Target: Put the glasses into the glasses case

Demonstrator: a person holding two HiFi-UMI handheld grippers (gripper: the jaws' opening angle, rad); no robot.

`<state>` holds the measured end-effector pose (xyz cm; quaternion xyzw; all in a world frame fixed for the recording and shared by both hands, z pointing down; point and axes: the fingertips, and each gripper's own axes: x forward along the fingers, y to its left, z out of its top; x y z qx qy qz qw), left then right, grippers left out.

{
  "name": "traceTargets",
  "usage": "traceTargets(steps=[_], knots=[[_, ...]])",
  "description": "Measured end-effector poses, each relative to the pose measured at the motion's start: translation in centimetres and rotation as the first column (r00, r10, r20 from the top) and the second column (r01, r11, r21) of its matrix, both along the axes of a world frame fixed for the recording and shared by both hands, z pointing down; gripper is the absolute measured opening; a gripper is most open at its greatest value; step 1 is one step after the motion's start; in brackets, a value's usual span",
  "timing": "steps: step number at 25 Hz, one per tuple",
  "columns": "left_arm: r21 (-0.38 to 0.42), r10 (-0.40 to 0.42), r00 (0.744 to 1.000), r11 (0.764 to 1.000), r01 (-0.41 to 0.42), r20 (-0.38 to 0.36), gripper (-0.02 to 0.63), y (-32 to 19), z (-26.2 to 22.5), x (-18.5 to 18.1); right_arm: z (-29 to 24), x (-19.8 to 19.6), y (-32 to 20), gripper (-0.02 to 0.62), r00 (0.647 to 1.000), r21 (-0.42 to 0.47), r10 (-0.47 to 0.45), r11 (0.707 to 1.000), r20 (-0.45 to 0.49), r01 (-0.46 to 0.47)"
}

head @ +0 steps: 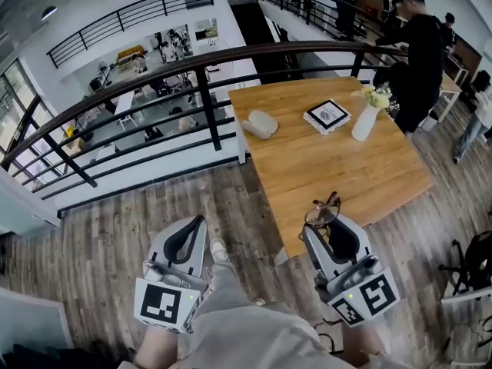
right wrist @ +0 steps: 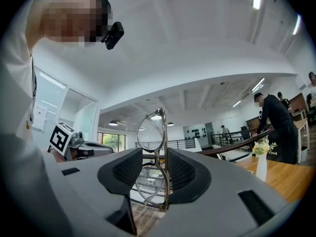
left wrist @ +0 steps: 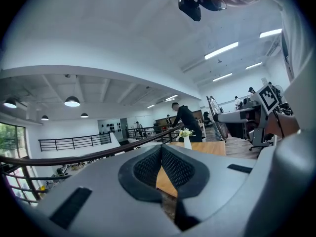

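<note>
The glasses (right wrist: 157,157) are clamped in the right tool (head: 329,229), lower right. The left tool (head: 194,231) is closed, empty. The glasses case (head: 260,123) lies upper centre on the counter (head: 346,171).

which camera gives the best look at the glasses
The right gripper view: the glasses stand close up in the right gripper, its jaws shut on them, both lenses and the bridge plain. The head view shows them only small, at that gripper's tip. The left gripper view does not show them.
</note>
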<state>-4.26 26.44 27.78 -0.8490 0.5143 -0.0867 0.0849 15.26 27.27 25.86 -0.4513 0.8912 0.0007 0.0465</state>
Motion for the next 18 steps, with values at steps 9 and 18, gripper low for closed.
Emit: traceTargets(steps=[9, 18], knots=[[0.004, -0.01, 1.0, 1.0, 0.01, -0.018, 0.017, -5.6, 1.2, -1.3, 1.8, -1.6, -5.9, 0.178, 1.0, -0.03, -0.022, 0.999, 0.005, 0.022], [-0.036, 0.004, 1.0, 0.999, -0.004, -0.018, 0.017, -11.1, 2.5, -3.5, 2.7, -3.7, -11.6, 0.178, 1.0, -0.072, -0.008, 0.997, -0.001, 0.008]])
